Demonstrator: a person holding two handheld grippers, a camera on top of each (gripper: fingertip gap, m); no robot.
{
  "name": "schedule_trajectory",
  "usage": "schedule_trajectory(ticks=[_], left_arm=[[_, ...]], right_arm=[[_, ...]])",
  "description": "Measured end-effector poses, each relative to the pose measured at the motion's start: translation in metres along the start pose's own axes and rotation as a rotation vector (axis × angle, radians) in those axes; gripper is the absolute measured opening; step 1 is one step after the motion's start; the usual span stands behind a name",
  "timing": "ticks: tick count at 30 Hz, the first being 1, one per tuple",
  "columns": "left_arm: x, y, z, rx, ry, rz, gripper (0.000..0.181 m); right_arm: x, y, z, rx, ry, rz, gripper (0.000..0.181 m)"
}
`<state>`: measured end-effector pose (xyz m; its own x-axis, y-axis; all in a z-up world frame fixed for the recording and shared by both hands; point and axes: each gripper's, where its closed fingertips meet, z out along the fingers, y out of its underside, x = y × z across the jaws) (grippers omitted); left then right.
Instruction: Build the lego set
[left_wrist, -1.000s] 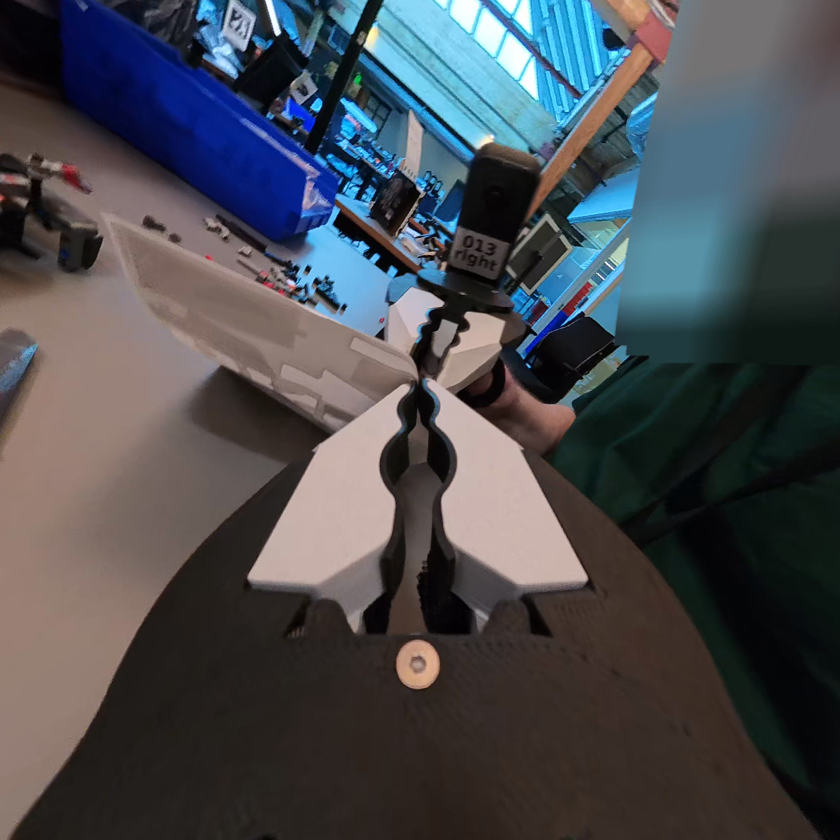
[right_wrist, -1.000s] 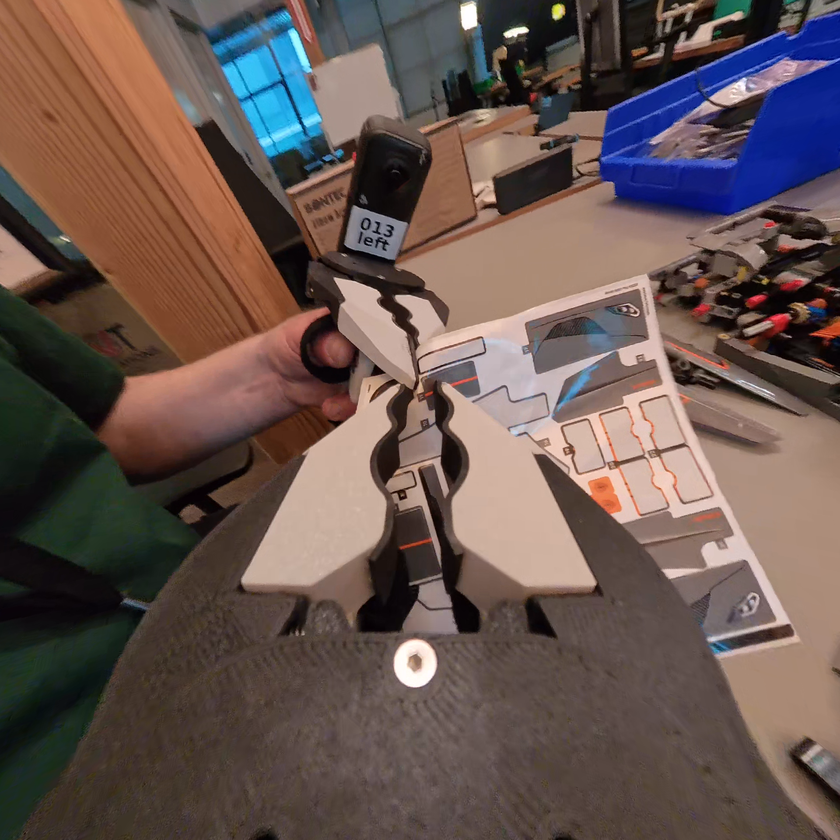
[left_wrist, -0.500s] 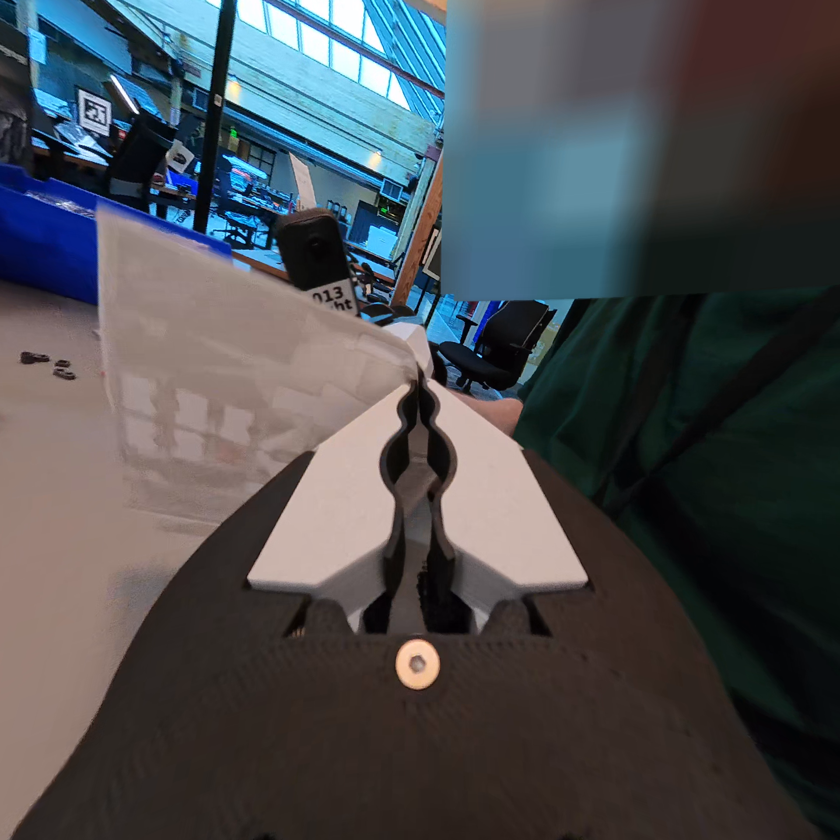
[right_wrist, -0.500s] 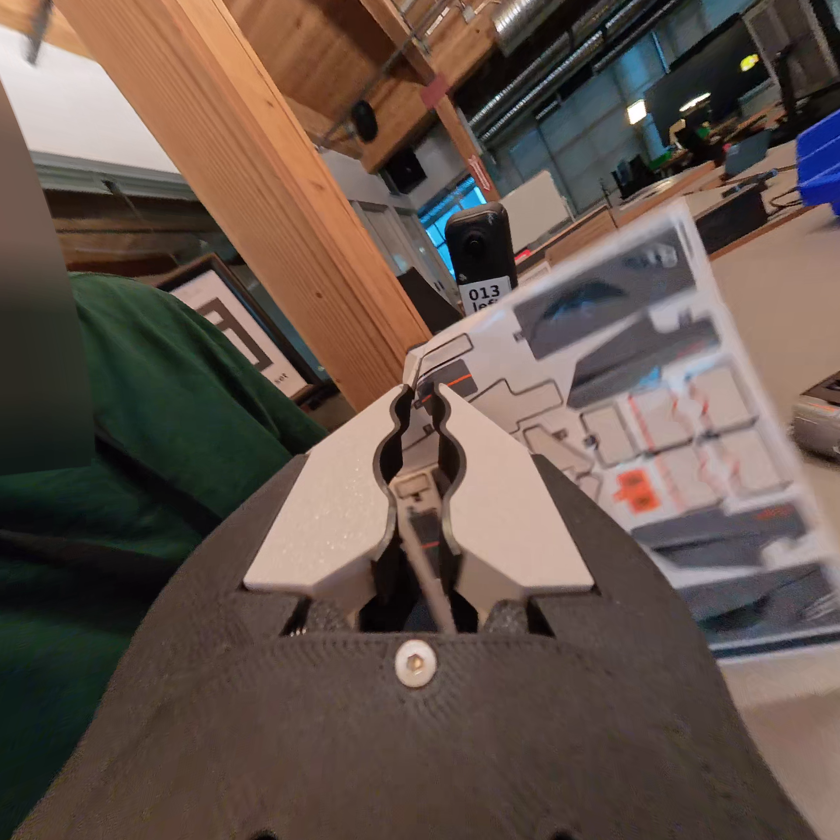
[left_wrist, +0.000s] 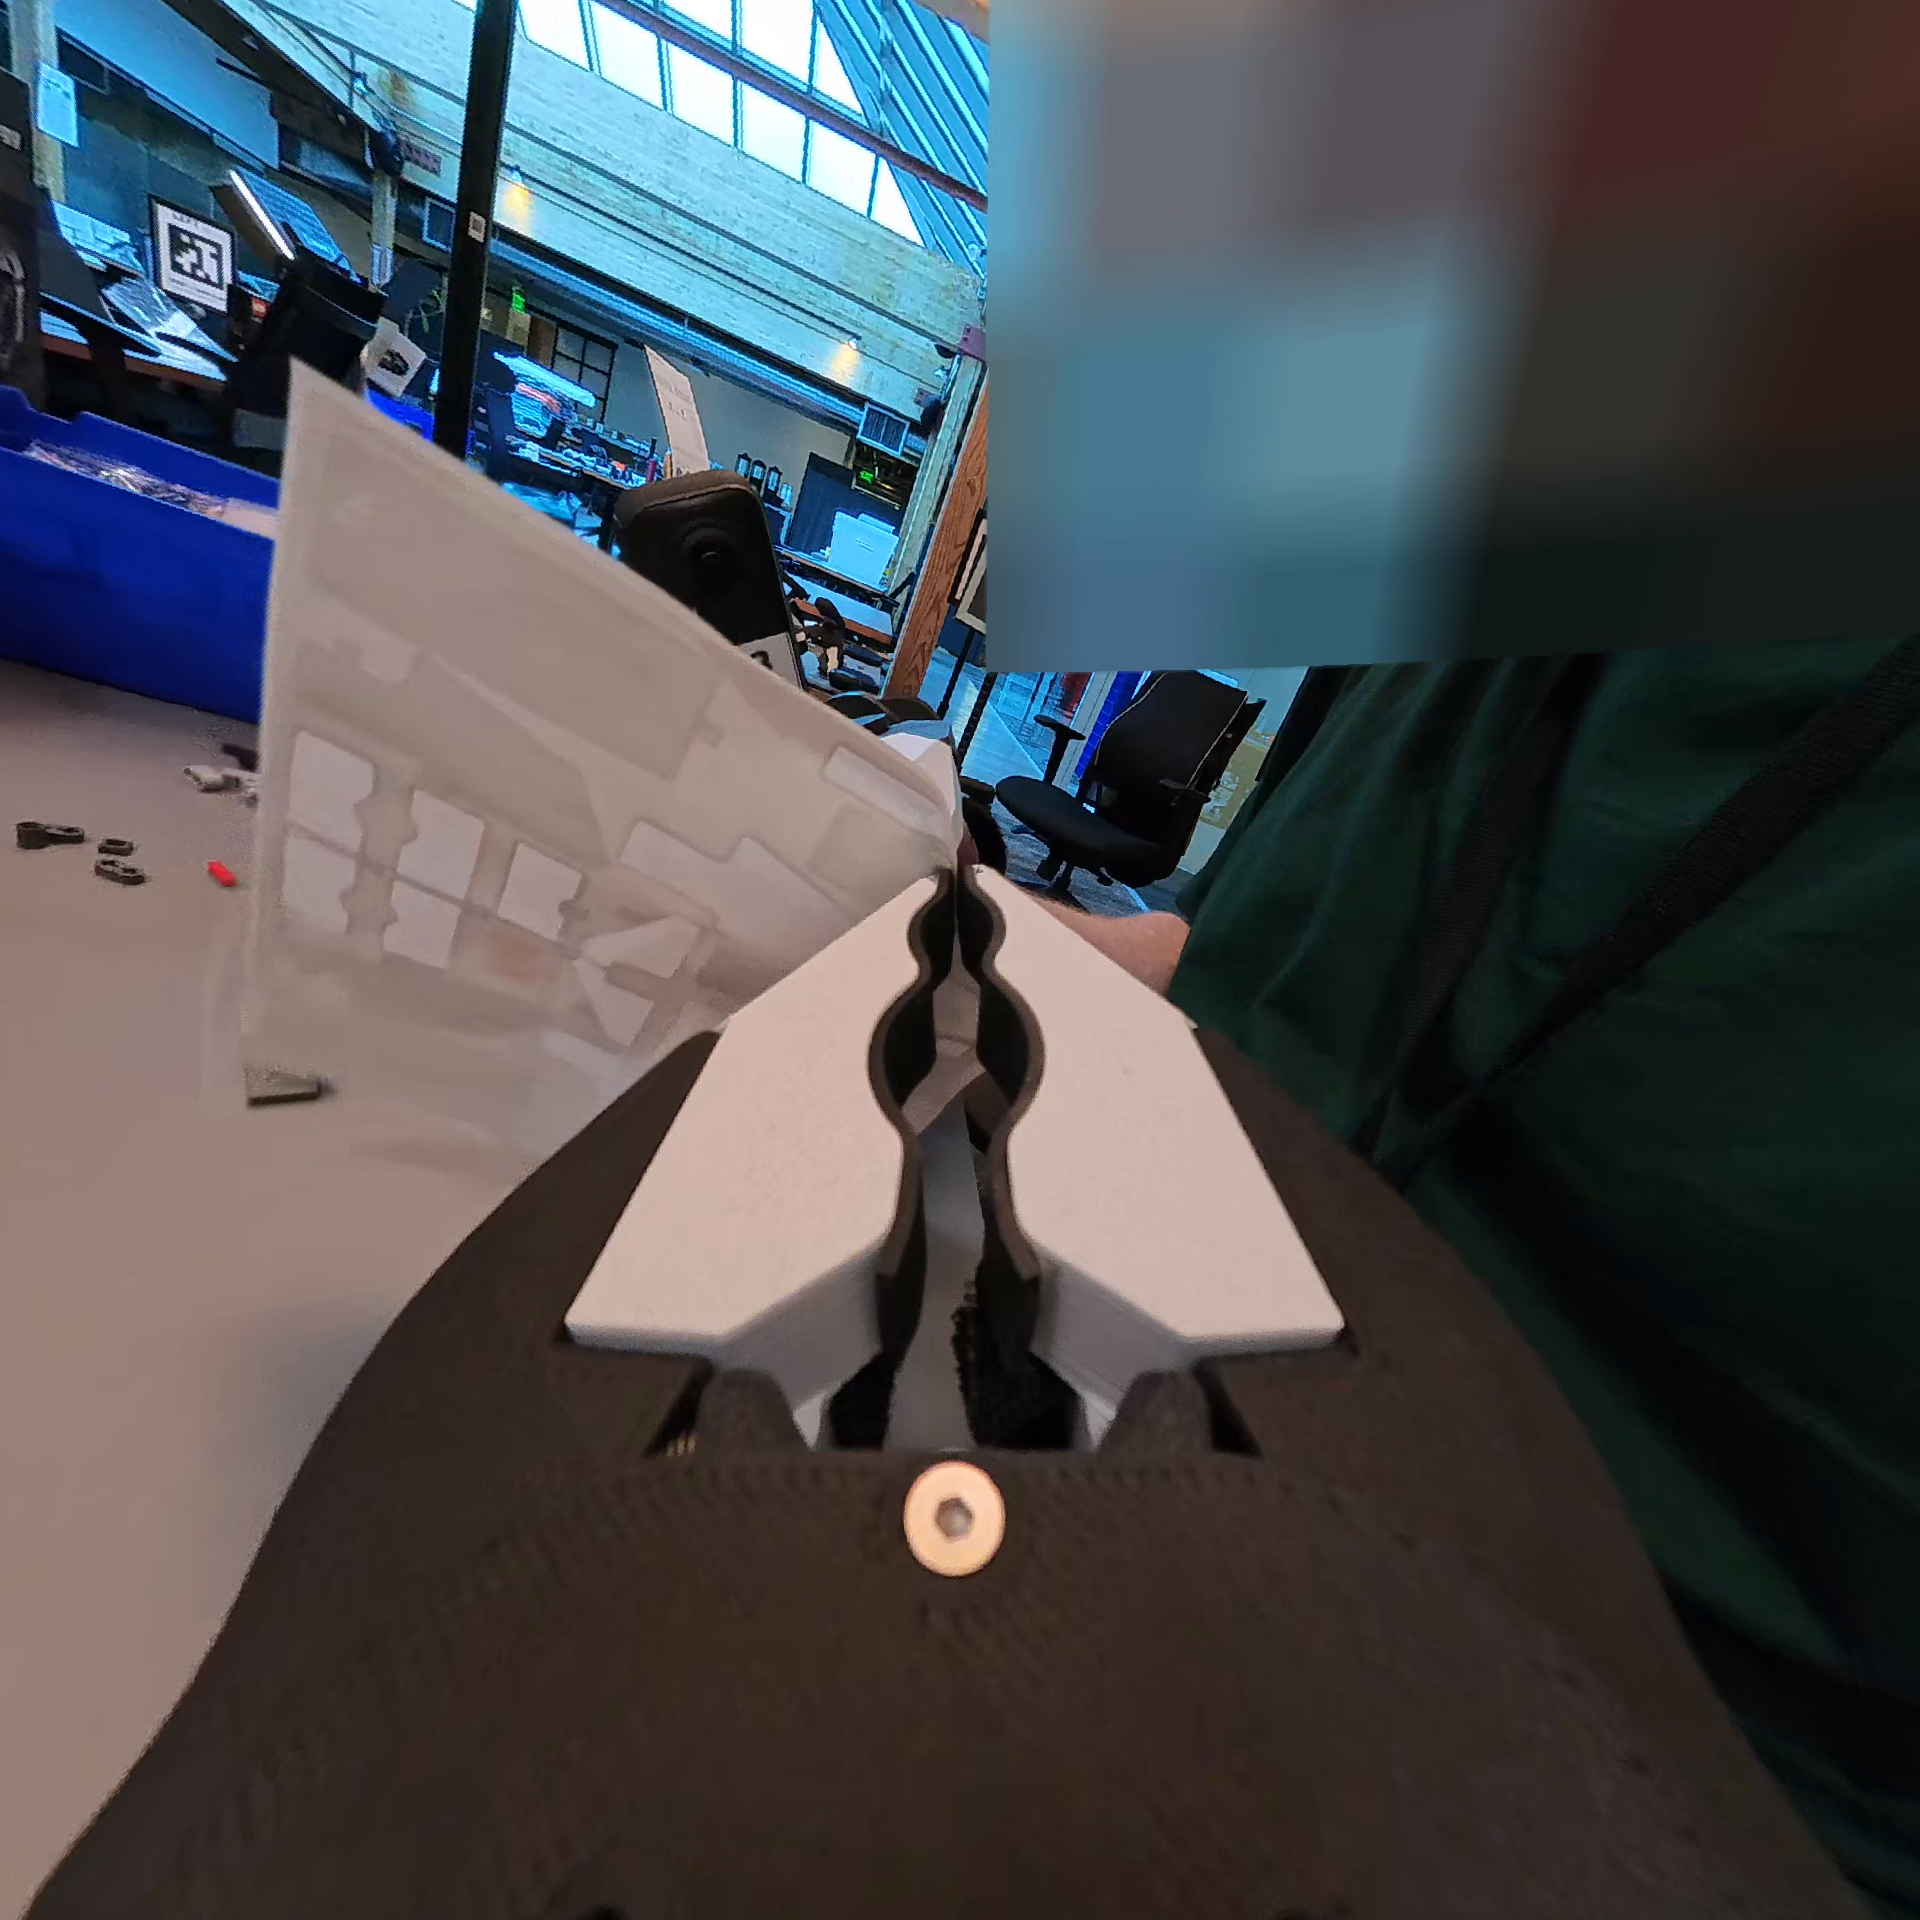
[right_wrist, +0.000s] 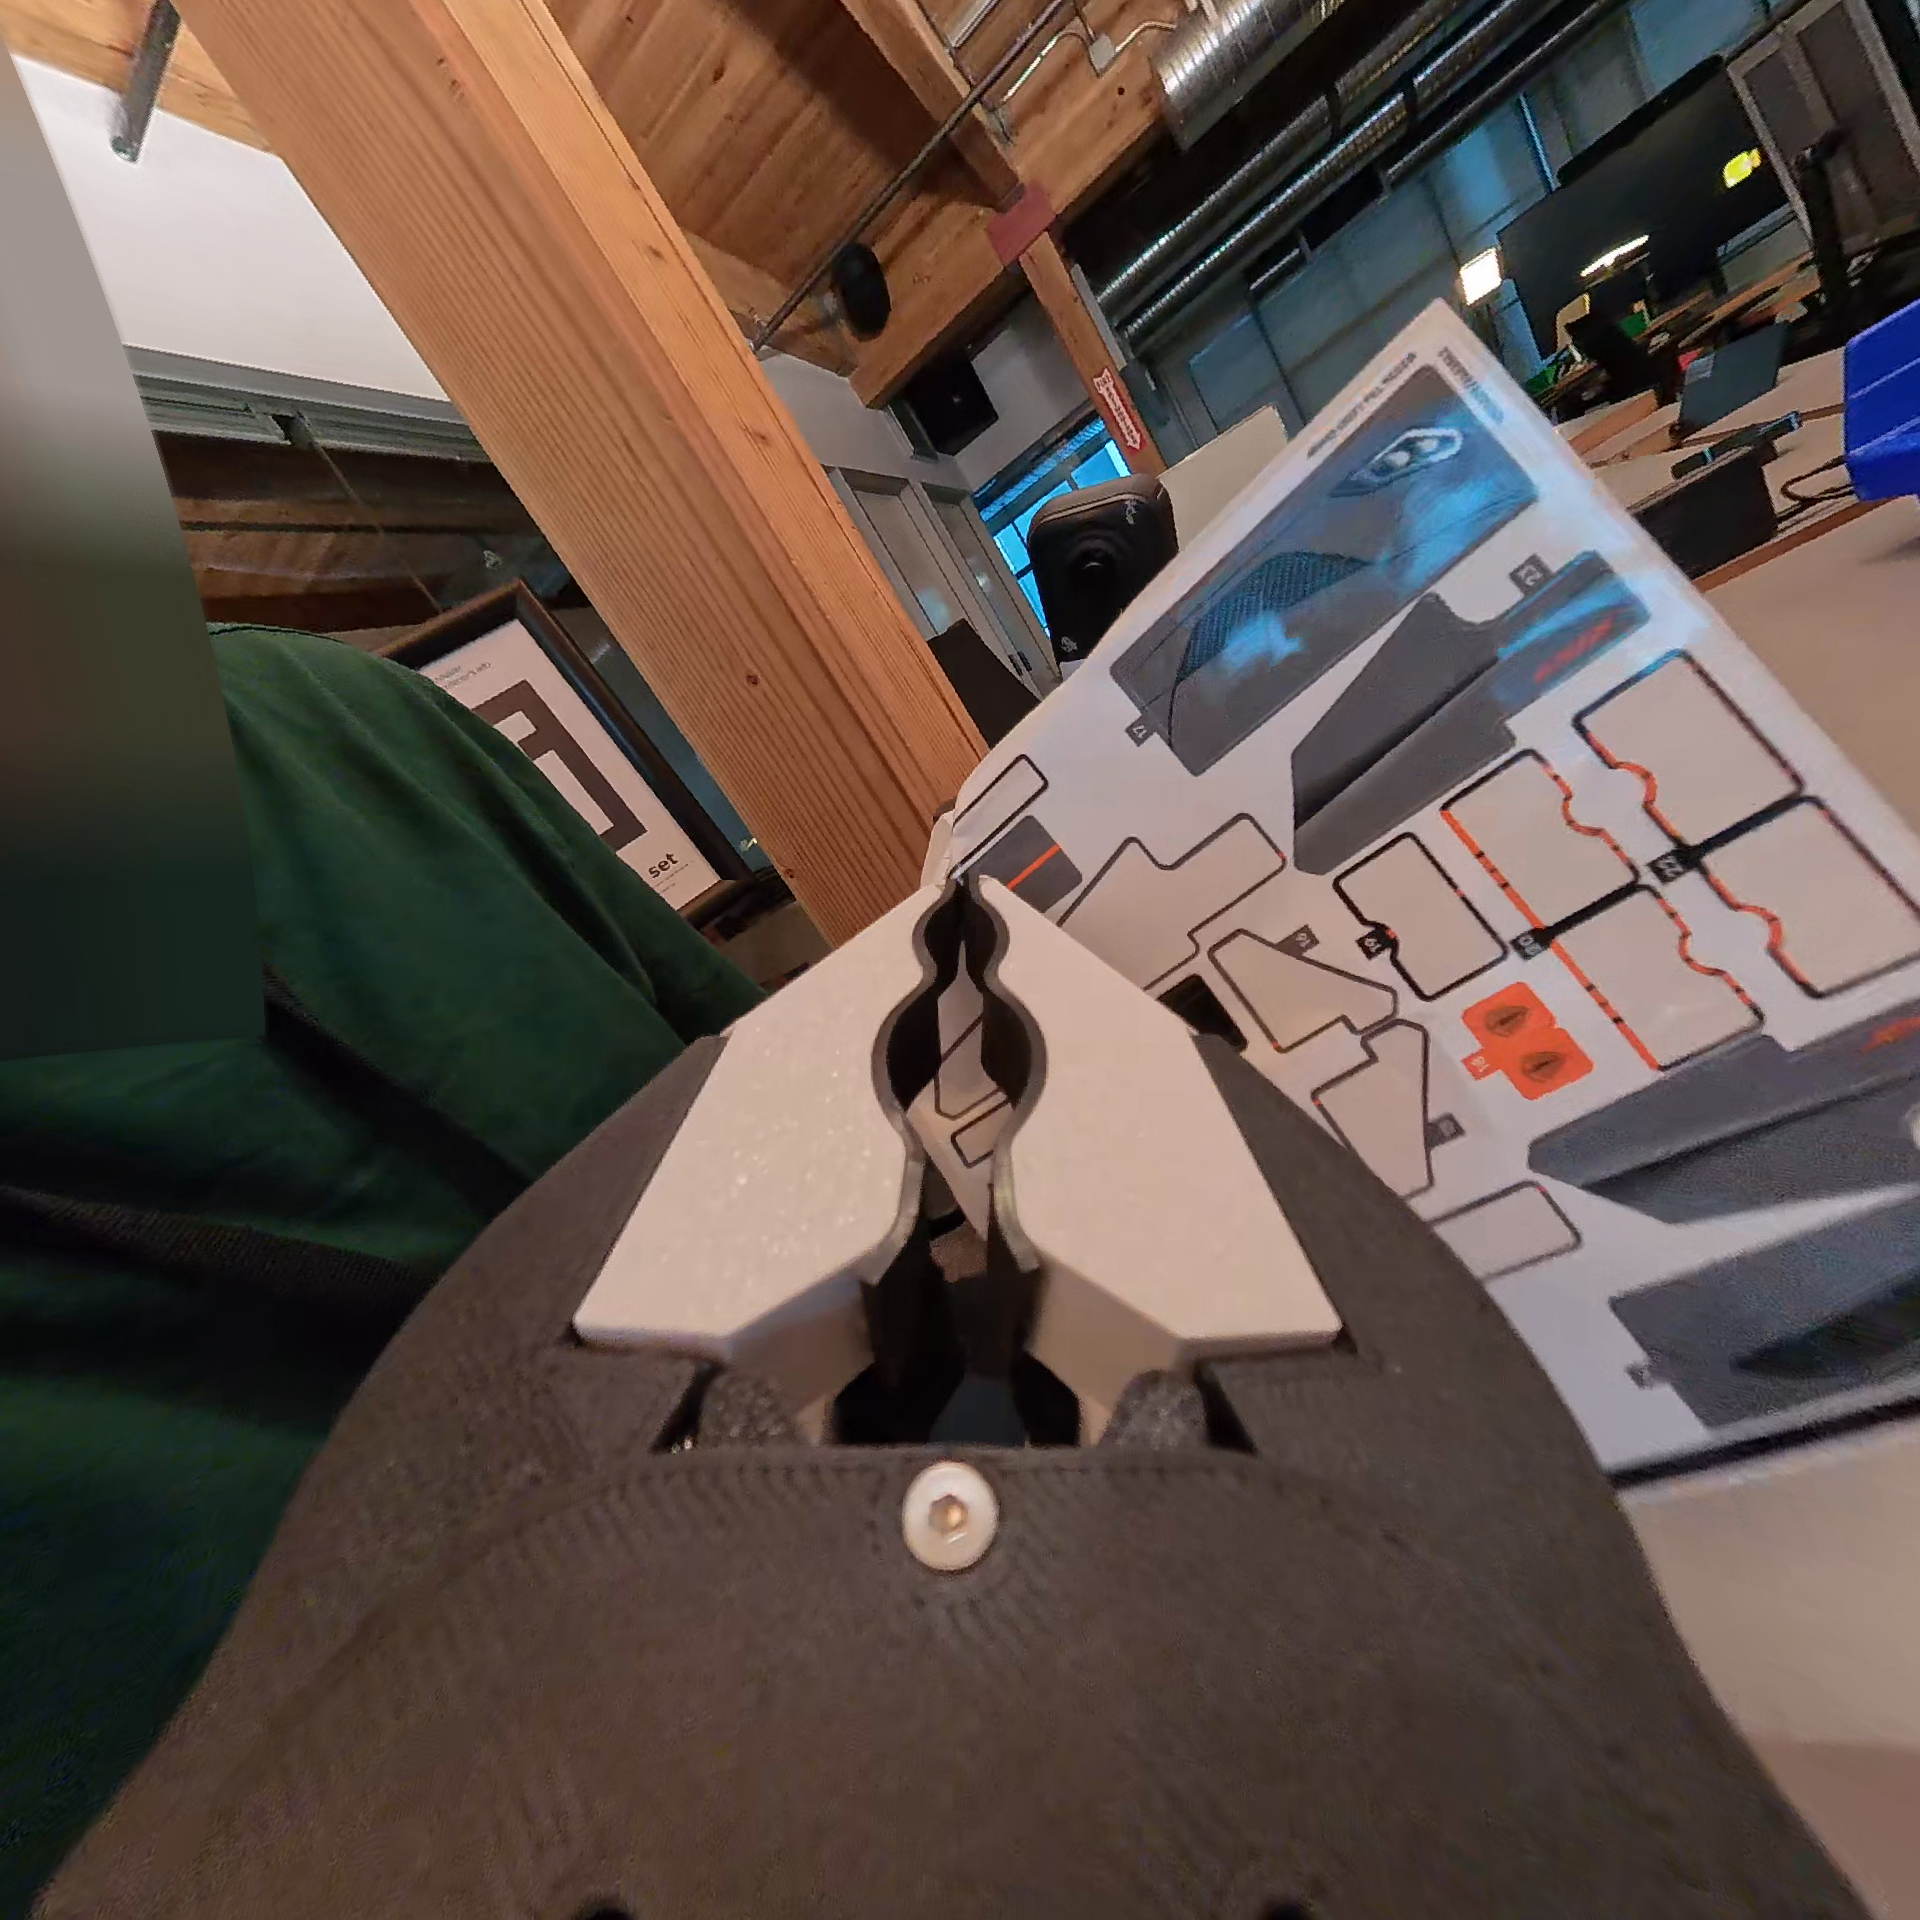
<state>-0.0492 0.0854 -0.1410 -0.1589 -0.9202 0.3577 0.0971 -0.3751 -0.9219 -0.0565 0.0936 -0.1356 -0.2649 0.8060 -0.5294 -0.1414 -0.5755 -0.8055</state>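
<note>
A lego sticker sheet is held up, tilted, above the grey table. In the left wrist view I see its white back (left_wrist: 520, 779). In the right wrist view I see its printed face (right_wrist: 1507, 831) with grey, black and orange stickers. My left gripper (left_wrist: 956, 883) is shut on a corner of the sheet. My right gripper (right_wrist: 961, 894) is shut on the same corner from the other side. The two grippers face each other; the camera of each shows behind the sheet in the other's view, the right one's (left_wrist: 717, 561) and the left one's (right_wrist: 1101, 561).
Small black lego pieces (left_wrist: 73, 842), a red piece (left_wrist: 220, 873) and a flat grey piece (left_wrist: 283, 1086) lie on the table (left_wrist: 156, 1299). A blue bin (left_wrist: 114, 561) stands at the back. A person in a green shirt (left_wrist: 1610, 1039) is close by. A wooden pillar (right_wrist: 623, 468) rises behind. The grippers are tip to tip, or close to it.
The sticker sheet lay on the table a second ago; it has been lifted and now stands tilted up. Both grippers rose and tipped upward with it, the right one closing on it.
</note>
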Motion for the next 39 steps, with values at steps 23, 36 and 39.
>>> schedule_trajectory(ticks=[23, 36, 39], left_arm=[[-0.051, -0.007, -0.088, 0.002, -0.424, -0.081, 0.0], [-0.095, -0.015, -0.168, -0.246, -1.141, 0.189, 0.066], [-0.096, -0.024, -0.128, -0.388, -1.112, 0.324, 0.065]], right_arm=[[0.006, -0.057, -0.092, 0.097, 0.273, -0.157, 0.0], [0.045, -0.034, -0.173, -0.129, 0.699, -0.336, 0.0], [0.051, -0.029, -0.176, -0.14, 0.709, -0.333, 0.0]])
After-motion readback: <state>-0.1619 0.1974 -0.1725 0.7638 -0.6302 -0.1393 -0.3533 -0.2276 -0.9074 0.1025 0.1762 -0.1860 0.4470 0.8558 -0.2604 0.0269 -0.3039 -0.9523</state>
